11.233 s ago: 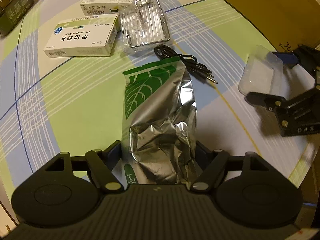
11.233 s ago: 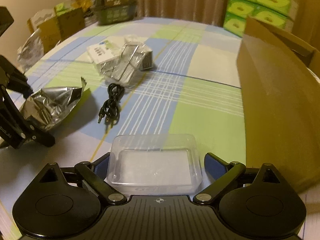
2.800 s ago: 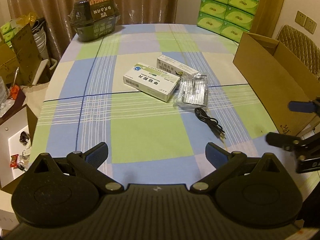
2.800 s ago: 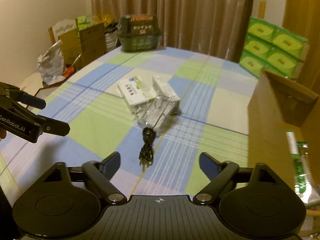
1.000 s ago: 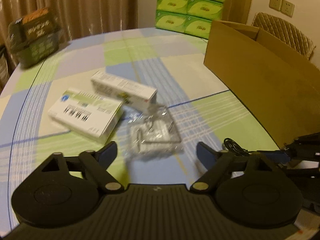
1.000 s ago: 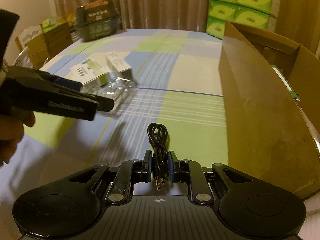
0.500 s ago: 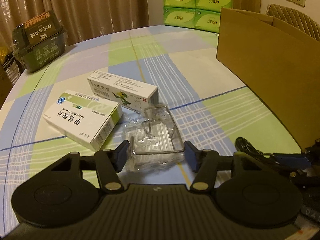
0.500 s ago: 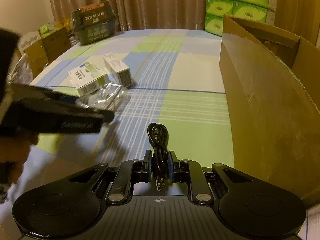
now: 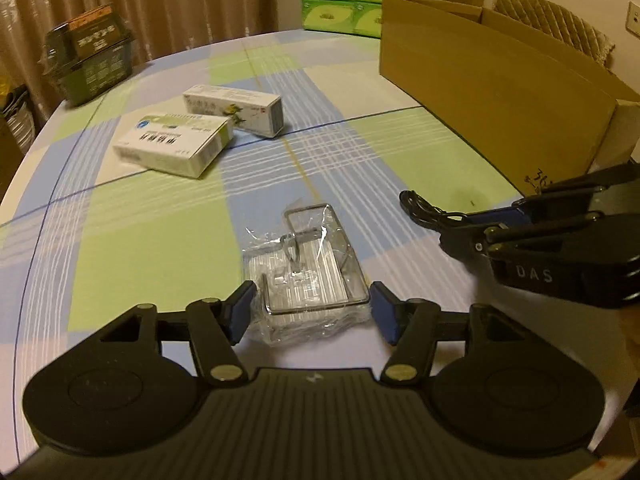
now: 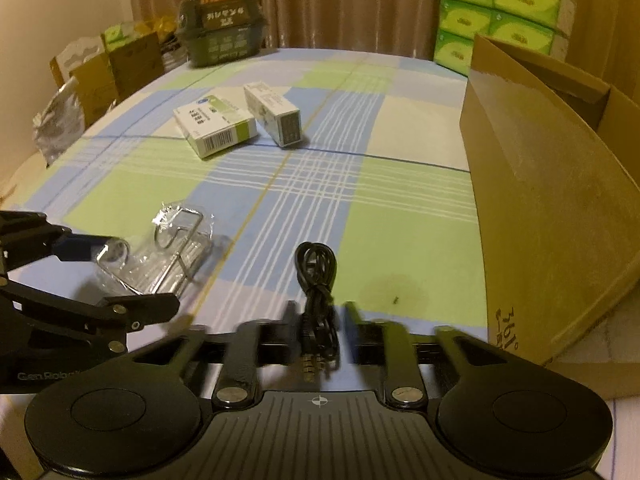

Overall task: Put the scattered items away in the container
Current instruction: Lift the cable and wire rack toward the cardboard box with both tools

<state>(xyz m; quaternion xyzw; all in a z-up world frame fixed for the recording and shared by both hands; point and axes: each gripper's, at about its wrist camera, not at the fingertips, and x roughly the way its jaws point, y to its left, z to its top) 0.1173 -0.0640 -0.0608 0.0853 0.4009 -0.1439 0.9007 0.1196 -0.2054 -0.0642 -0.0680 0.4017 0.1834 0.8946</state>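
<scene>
Cable between opening right gripper jaws, untouched.

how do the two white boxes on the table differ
The front box is broad and flat; the back box is long and narrow. The front box has a green band, a blue round logo and a barcode on its end; the back box carries a small plant picture. They lie at different angles. Both are white, lie flat and sit side by side on the checked cloth.
</scene>
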